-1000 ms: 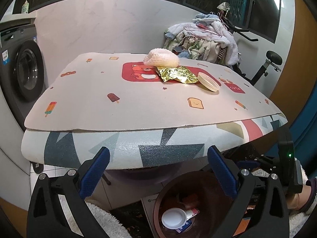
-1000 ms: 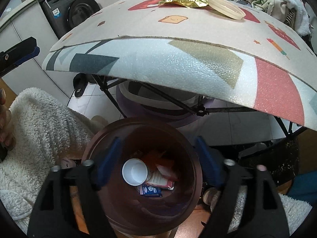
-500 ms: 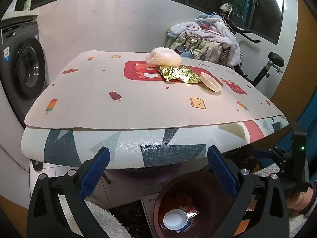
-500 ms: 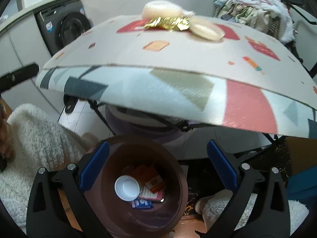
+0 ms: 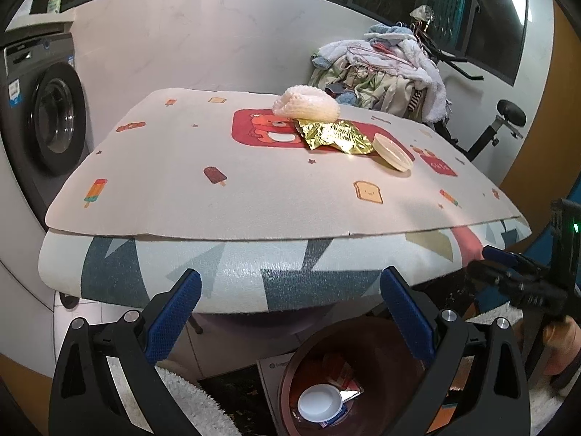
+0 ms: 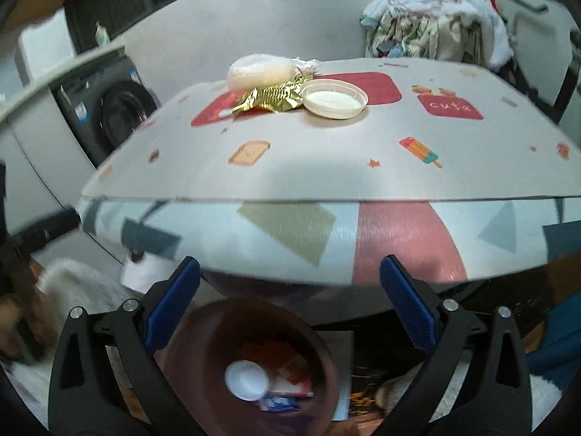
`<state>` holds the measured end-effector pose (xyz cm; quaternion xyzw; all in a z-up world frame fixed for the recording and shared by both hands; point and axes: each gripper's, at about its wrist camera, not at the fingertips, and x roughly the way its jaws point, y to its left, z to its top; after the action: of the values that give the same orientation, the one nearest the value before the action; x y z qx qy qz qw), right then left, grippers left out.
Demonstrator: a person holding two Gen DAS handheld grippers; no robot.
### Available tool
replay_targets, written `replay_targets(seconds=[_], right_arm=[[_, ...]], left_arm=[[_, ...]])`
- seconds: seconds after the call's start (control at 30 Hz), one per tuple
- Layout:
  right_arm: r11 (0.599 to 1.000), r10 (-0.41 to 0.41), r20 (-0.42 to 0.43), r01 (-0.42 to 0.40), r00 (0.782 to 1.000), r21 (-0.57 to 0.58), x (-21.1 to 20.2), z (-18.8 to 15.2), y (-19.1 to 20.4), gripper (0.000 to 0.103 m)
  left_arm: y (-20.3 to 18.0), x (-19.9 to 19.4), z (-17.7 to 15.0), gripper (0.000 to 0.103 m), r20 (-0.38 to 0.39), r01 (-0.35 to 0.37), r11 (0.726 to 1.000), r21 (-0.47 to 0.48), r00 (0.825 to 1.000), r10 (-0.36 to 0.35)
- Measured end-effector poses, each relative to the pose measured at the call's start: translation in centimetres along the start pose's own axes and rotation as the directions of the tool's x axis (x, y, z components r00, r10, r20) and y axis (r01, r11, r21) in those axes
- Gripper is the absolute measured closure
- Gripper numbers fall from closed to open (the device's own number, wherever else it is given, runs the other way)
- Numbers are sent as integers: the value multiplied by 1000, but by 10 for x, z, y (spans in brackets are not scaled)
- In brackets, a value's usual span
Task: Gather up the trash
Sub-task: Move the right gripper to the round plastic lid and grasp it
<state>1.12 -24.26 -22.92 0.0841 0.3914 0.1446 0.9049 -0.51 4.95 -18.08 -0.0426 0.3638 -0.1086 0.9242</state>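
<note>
On the patterned table lie a white foam net, a crumpled gold wrapper and a round plastic lid; all three also show in the right wrist view: net, wrapper, lid. A brown trash bin stands on the floor below the table's near edge, with a white cup and packets inside. My left gripper is open and empty above the bin. My right gripper is open and empty above the bin.
A washing machine stands at the left. A pile of clothes and an exercise bike are behind the table at the right. The right gripper's body shows at the left view's right edge.
Both grippers have risen from the bin toward table height; the right one moved most, and the tabletop now fills more of its view. Both stay open and empty.
</note>
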Motion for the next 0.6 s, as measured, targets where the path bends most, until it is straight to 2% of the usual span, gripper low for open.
replay_targets(seconds=[0.17, 0.37, 0.6], right_arm=[[999, -27, 14, 27, 1000, 23, 14, 47, -18, 6], [997, -24, -7, 24, 1000, 74, 52, 112, -42, 6], [995, -34, -97, 43, 995, 92, 118, 161, -52, 6]], left_arm=[[4, 5, 13, 7, 1, 11, 1000, -23, 1000, -11], [10, 16, 39, 7, 19, 33, 998, -58, 999, -32], [21, 32, 60, 7, 32, 41, 996, -83, 999, -39]])
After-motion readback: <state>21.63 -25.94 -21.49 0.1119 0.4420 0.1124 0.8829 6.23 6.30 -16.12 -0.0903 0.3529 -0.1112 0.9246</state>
